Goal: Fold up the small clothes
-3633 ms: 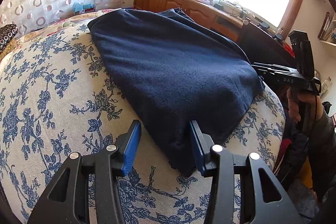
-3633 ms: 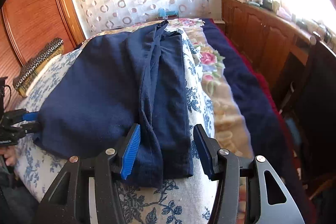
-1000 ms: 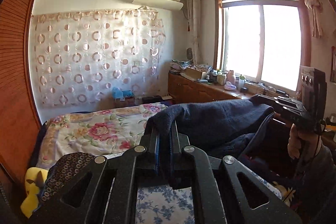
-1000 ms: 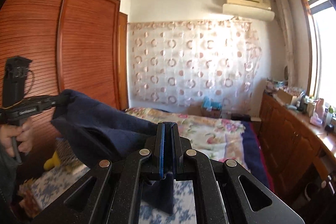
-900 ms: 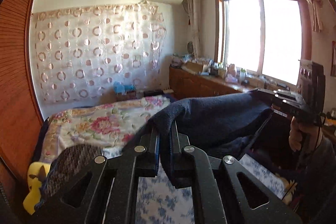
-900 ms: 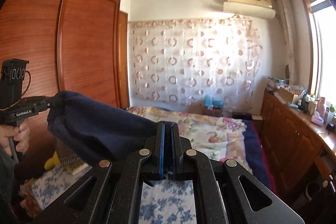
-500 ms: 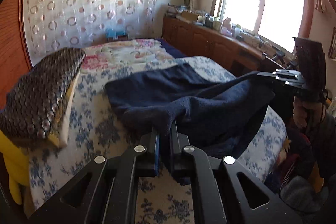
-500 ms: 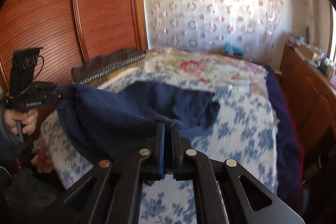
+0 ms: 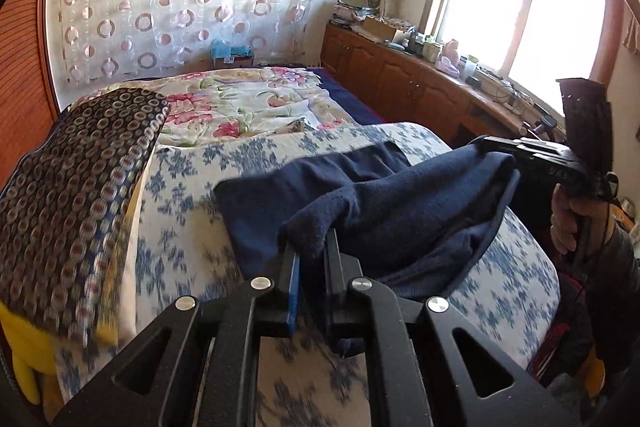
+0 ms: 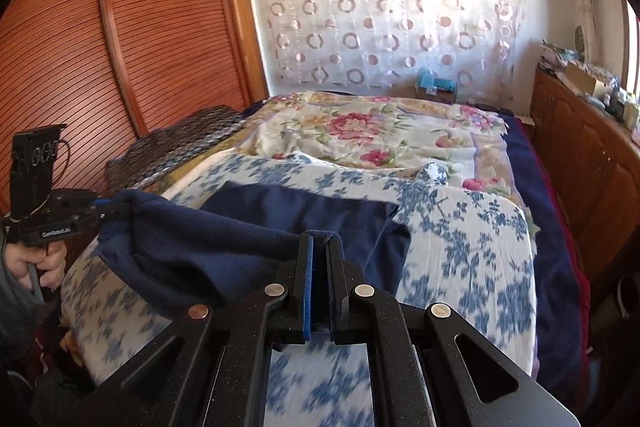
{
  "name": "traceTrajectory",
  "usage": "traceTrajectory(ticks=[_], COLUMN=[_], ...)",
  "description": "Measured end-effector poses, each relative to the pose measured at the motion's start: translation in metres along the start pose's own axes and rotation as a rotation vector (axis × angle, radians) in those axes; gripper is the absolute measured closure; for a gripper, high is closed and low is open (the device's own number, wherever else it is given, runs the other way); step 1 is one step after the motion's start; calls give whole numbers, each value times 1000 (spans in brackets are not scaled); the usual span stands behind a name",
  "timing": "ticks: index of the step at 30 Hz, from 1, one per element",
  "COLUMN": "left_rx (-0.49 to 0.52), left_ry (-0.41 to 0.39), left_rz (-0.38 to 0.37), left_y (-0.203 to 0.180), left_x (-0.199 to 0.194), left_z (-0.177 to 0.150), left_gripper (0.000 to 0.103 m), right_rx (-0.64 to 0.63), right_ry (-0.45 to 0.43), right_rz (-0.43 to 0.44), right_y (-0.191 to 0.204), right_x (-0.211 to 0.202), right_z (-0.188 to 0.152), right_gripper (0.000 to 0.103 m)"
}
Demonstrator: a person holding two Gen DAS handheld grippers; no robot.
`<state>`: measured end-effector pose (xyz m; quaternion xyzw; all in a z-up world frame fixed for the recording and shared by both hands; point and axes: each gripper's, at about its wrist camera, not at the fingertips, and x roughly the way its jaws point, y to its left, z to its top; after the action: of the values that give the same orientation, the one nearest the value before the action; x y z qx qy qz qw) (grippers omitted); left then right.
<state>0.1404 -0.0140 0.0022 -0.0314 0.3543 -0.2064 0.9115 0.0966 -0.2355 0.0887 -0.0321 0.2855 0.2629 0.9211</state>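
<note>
A navy fleece garment (image 9: pixel 400 203) stretches between my two grippers over the blue-flowered bedspread (image 9: pixel 180 211). Its far half lies flat on the bed, and the near edge is held up and doubled over it. My left gripper (image 9: pixel 312 255) is shut on one near corner, with cloth bulging out above the pads. The right wrist view shows my right gripper (image 10: pixel 320 243) shut on the other corner of the garment (image 10: pixel 224 251). Each gripper shows in the other's view: the right gripper (image 9: pixel 496 151) at the right, the left gripper (image 10: pixel 112 211) at the left, each in a person's hand.
A dark ring-patterned cushion (image 9: pixel 72 187) on a yellow pillow (image 9: pixel 24 363) lies to the left of the garment. A pink-flowered quilt (image 10: pixel 352 131) covers the far bed. Wooden cabinets (image 9: pixel 400 83) line the window side, and a slatted wardrobe (image 10: pixel 120 27) stands on the other side.
Both grippers closed on the garment's near corners and raised it high. Over the last second they came down with it, and its far part has settled on the bedspread.
</note>
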Motion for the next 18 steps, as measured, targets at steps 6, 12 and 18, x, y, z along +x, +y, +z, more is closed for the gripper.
traceTrajectory(ticks=[6, 12, 18], left_rx=[-16, -30, 9], left_ry=[13, 7, -57], left_rz=[0, -2, 48], left_y=[19, 34, 37], left_x=[37, 48, 27], left_z=[24, 40, 50], left_gripper=[93, 70, 45], right_rx=[27, 60, 109], right_ry=[31, 71, 93], right_rz=[4, 17, 26], right_y=[-29, -47, -57], right_x=[58, 104, 123], right_z=[22, 31, 38], right_gripper=[98, 98, 98])
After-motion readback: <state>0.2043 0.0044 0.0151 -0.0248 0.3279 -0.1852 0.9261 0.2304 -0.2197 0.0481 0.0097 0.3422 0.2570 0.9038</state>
